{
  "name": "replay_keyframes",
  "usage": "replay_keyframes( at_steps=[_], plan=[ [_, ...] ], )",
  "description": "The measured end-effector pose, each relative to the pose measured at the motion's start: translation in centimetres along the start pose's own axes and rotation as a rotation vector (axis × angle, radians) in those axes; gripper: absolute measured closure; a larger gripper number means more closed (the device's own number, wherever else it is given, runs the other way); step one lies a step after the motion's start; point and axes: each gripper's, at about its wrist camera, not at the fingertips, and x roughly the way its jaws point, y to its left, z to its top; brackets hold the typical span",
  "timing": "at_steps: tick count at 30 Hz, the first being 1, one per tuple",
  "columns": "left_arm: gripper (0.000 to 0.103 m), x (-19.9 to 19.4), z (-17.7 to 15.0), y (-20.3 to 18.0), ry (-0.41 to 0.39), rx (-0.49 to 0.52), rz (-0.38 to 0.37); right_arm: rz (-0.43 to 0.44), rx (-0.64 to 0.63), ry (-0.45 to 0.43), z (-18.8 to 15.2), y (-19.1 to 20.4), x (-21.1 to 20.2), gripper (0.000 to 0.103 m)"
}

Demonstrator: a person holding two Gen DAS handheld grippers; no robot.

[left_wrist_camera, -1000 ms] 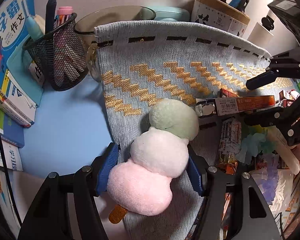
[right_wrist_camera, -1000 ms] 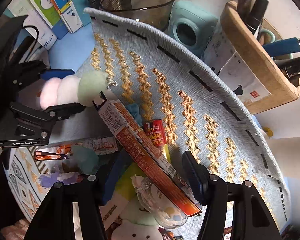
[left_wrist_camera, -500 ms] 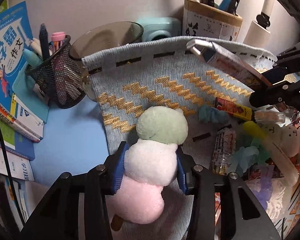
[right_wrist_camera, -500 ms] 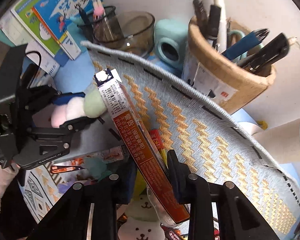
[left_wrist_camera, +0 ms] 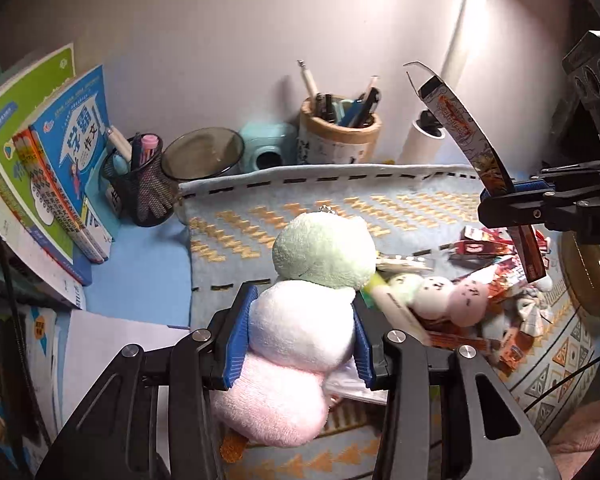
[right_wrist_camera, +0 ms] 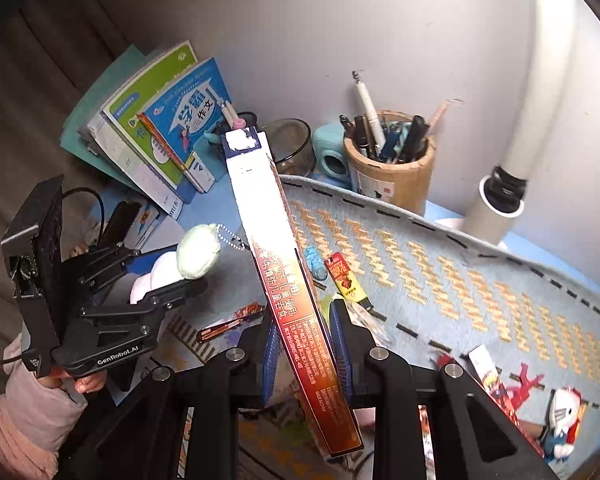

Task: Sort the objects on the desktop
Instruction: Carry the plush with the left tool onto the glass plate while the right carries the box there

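- The left gripper (left_wrist_camera: 300,336) has its fingers (left_wrist_camera: 240,332) squeezed on a plush (left_wrist_camera: 304,320) with three soft balls: green, white and pink.
- The plush is held up above the mat (left_wrist_camera: 300,200), near the mat's left edge.
- The right gripper (right_wrist_camera: 306,352) has its fingers (right_wrist_camera: 340,344) squeezed on a long thin box (right_wrist_camera: 288,276).
- The box is up in the air above the mat, tilted, with its top end leaning toward the books (right_wrist_camera: 160,120).
- A pile of small toys and packets (left_wrist_camera: 480,300) lies on the mat, to the right of the plush.
- Behind the mat stand a pen cup (left_wrist_camera: 340,136), a blue gadget (left_wrist_camera: 266,150), a glass bowl (left_wrist_camera: 202,156) and a mesh cup (left_wrist_camera: 140,184).
- The books lean at the wall, left of the mat.
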Motion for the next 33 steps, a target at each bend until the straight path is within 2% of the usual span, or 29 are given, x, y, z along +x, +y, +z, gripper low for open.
replay_keyframes(
  at_steps=[3, 6, 10, 16, 19, 21, 23, 26, 33],
  plan=[
    [0.062, 0.2, 1.3, -3.8, -0.024, 0.034, -0.026, -0.026, 0.068, -0.032, -3.2, -1.6, -3.9, 0.079],
    [0.062, -0.3, 1.7, -7.9, -0.041, 0.077, -0.077, -0.056, 0.147, -0.053, -6.4, -3.2, -6.6, 0.079],
    [0.062, -1.0, 2.1, -14.2, -0.051, 0.158, -0.157, -0.113, 0.272, -0.077, -11.3, -7.2, -10.7, 0.079],
    [0.062, 0.0, 3.5, -26.0, -0.030, 0.292, -0.310, -0.222, 0.526, -0.114, -19.3, -16.6, -18.1, 0.079],
    [0.062, 1.1, 4.3, -32.2, -0.015, 0.334, -0.381, -0.283, 0.658, -0.126, -23.7, -21.8, -21.3, 0.079],
    [0.062, 2.3, 4.7, -36.0, 0.001, 0.354, -0.416, -0.294, 0.754, -0.123, -26.4, -25.1, -22.8, 0.079],
    [0.062, 4.0, 5.0, -39.6, 0.032, 0.362, -0.434, -0.289, 0.839, -0.119, -28.8, -28.0, -23.9, 0.079],
    [0.062, 6.9, 5.3, -43.7, 0.080, 0.361, -0.433, -0.309, 0.894, -0.084, -31.4, -31.6, -24.1, 0.079],
    [0.062, 12.4, 4.7, -49.4, 0.199, 0.329, -0.397, -0.272, 0.946, 0.019, -34.7, -36.9, -21.9, 0.079]
  ],
)
